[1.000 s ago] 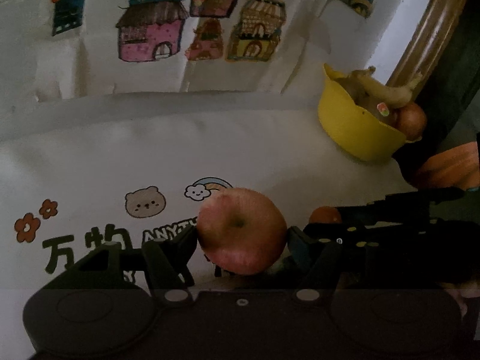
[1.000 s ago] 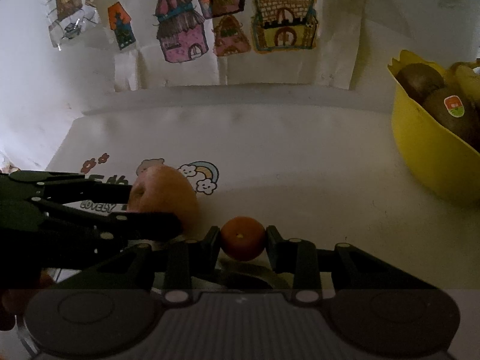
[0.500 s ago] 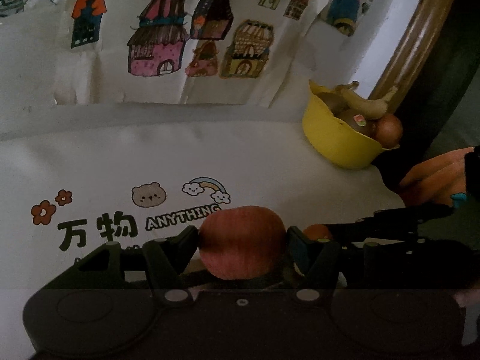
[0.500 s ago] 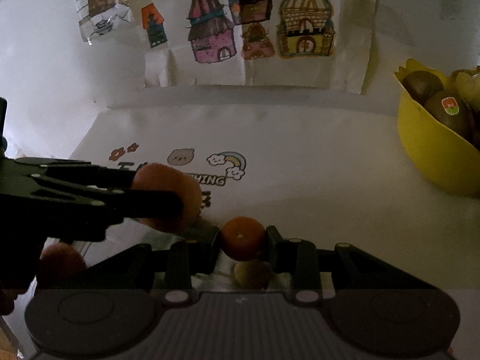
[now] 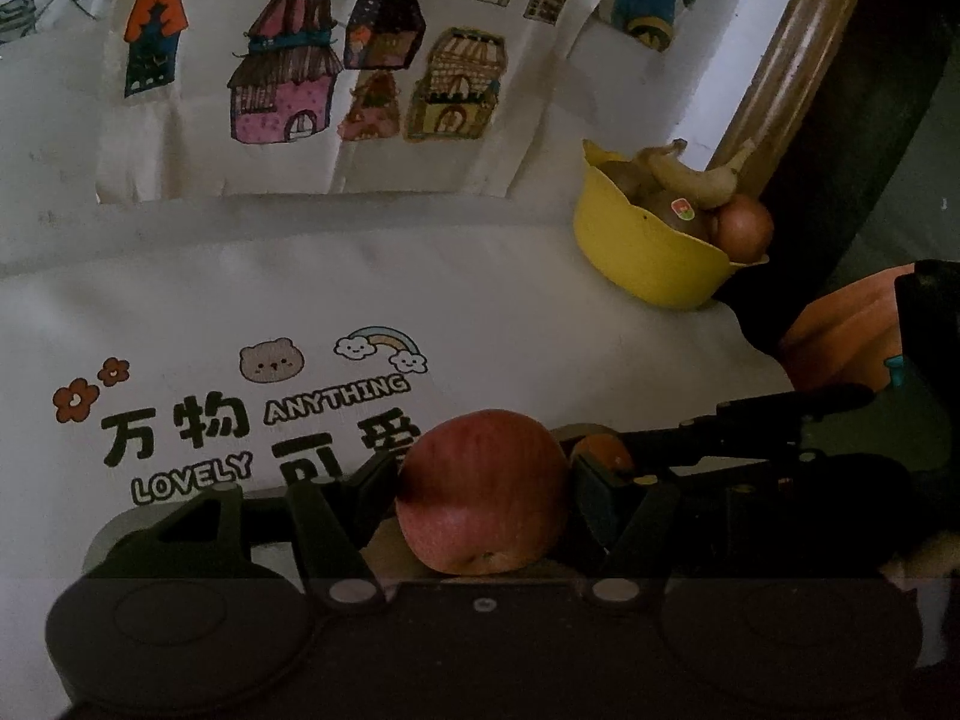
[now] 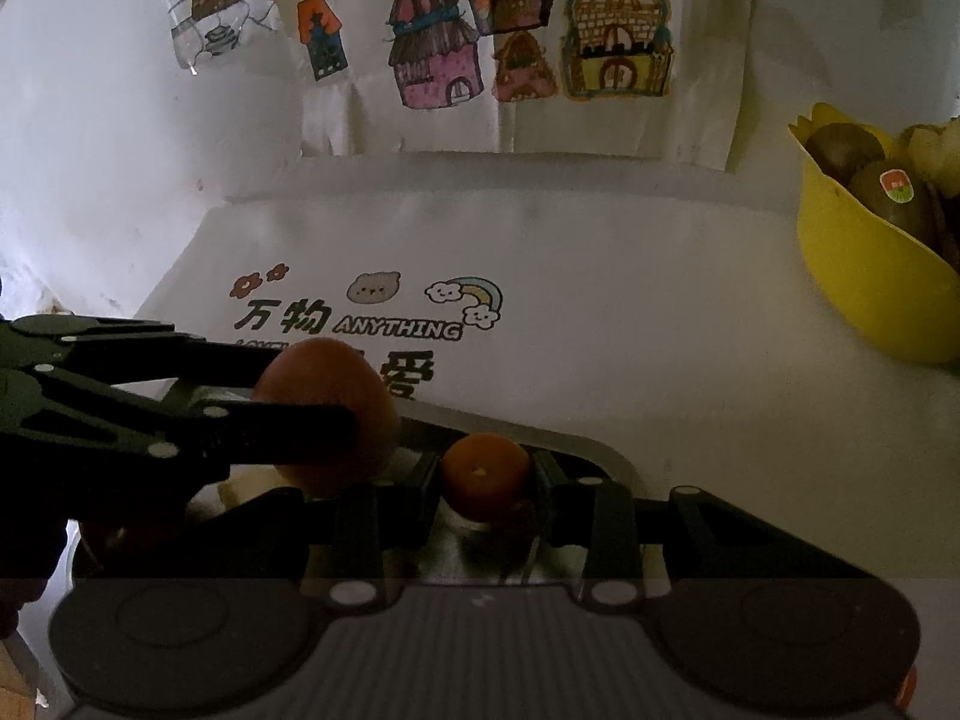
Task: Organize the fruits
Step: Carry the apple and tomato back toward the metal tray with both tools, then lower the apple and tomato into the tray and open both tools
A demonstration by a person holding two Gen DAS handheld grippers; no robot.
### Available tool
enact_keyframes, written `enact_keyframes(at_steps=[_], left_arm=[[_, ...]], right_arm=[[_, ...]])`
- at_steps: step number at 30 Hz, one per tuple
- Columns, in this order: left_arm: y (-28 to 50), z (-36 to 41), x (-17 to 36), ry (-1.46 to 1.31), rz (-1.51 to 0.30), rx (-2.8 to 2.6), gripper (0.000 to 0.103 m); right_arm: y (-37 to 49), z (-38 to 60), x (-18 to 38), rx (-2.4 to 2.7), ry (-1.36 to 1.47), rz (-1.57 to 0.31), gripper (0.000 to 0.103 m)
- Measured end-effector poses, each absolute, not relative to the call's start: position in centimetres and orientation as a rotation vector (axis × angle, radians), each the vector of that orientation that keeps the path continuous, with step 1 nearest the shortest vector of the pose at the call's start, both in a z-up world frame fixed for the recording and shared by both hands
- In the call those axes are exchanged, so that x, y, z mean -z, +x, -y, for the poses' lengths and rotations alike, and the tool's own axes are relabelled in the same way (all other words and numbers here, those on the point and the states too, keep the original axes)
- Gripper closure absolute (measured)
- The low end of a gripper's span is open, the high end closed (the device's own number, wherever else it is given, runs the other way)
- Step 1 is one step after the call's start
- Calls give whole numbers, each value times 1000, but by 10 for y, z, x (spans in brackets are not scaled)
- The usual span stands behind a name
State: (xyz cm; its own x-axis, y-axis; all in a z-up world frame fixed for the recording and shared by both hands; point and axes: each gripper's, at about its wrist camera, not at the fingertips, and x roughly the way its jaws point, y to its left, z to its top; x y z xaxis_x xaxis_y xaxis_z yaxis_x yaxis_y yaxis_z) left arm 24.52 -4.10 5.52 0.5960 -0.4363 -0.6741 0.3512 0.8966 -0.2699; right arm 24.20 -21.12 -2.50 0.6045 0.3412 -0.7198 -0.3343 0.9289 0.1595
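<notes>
Both grippers angle downward over the near edge of the tabletop (image 6: 630, 324), side by side and close together. The left gripper (image 5: 483, 495) has its fingers (image 5: 336, 498) spread about halfway and pressed on either side of one red apple (image 5: 483, 492), which sits lifted between them, its blossom end turned toward the camera. The right gripper (image 6: 486, 474) has its fingers (image 6: 555, 480) drawn much closer together, clamped on one small orange (image 6: 486, 471). In the right wrist view the apple appears just left of the orange and slightly farther, with the left gripper's dark linkage reaching in from the left edge. A hand (image 5: 846, 330) in a dark sleeve shows at the right of the left wrist view.

Beneath the two held fruits lies a light grey tray (image 6: 576, 441) (its contents are too shadowed to tell). One yellow bowl (image 5: 642, 258) stands at the far right of the tabletop, well apart from both grippers; it holds two kiwis, one with a sticker (image 6: 894, 186), one banana (image 5: 696, 174) and one round reddish fruit (image 5: 744, 228). The white cloth (image 5: 420, 276) carries printed lettering, a bear and a rainbow. Drawings of houses (image 6: 522, 36) hang on the far wall.
</notes>
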Motion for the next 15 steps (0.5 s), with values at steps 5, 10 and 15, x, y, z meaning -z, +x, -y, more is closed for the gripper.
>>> enact_keyframes(at_steps=[5, 10, 15], left_arm=[[243, 41, -56, -111, -810, 457, 37], [241, 40, -56, -109, -808, 455, 37], [240, 39, -57, -112, -808, 455, 38]], right_arm=[[240, 211, 27, -392, 5, -836, 66], [239, 210, 29, -397, 0, -837, 66], [238, 210, 29, -401, -4, -837, 66]])
